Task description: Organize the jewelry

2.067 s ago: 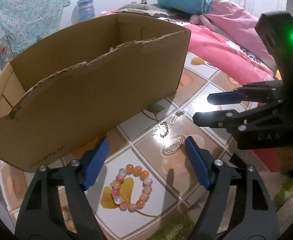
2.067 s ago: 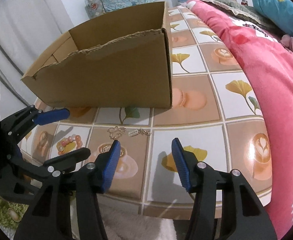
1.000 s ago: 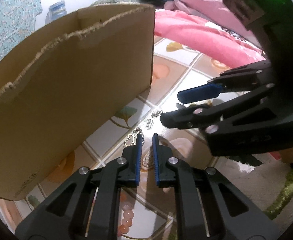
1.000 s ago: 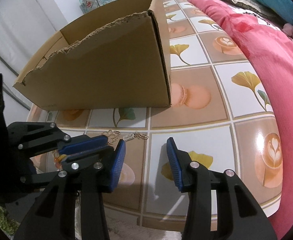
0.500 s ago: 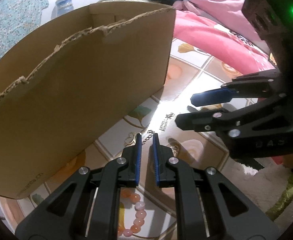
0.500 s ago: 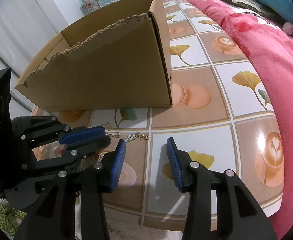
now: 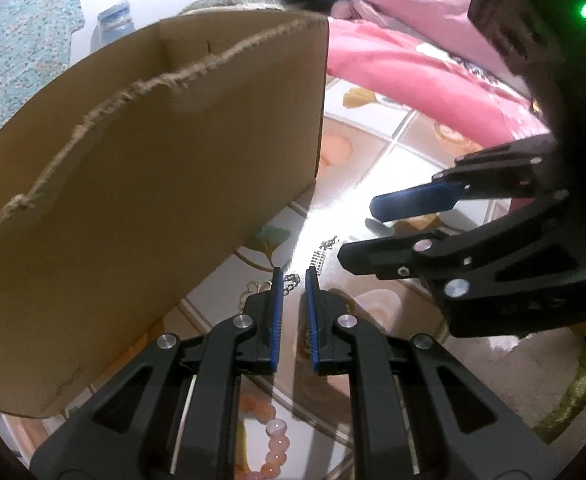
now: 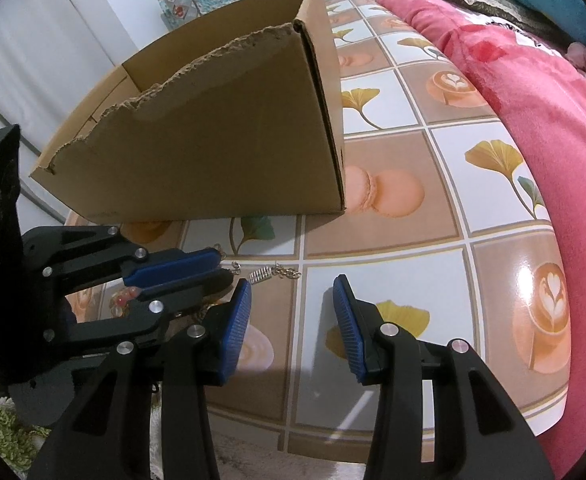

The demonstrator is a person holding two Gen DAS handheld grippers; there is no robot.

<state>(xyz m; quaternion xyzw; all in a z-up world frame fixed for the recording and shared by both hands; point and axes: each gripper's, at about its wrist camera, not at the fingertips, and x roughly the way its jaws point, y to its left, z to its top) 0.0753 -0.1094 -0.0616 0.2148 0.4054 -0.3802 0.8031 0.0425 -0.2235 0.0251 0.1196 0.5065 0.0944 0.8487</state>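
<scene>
A thin silver chain bracelet (image 8: 271, 273) lies on the patterned tabletop in front of an open cardboard box (image 8: 213, 140); it also shows in the left wrist view (image 7: 321, 254). My left gripper (image 7: 293, 276) has its jaws nearly shut, a narrow gap between them, tips right by the chain's left end; whether it pinches the chain I cannot tell. It shows in the right wrist view (image 8: 197, 270) too. A pink bead bracelet (image 7: 273, 440) lies under the left gripper. My right gripper (image 8: 291, 300) is open and empty, just in front of the chain.
The cardboard box (image 7: 153, 168) fills the left of the table. A pink blanket (image 8: 533, 100) borders the table's right side. The table's front edge (image 8: 373, 444) is close below the right gripper, with green rug (image 7: 581, 380) beyond.
My left gripper went from wide open over the bead bracelet to nearly shut, and moved forward to the chain. The right gripper stayed open, almost still.
</scene>
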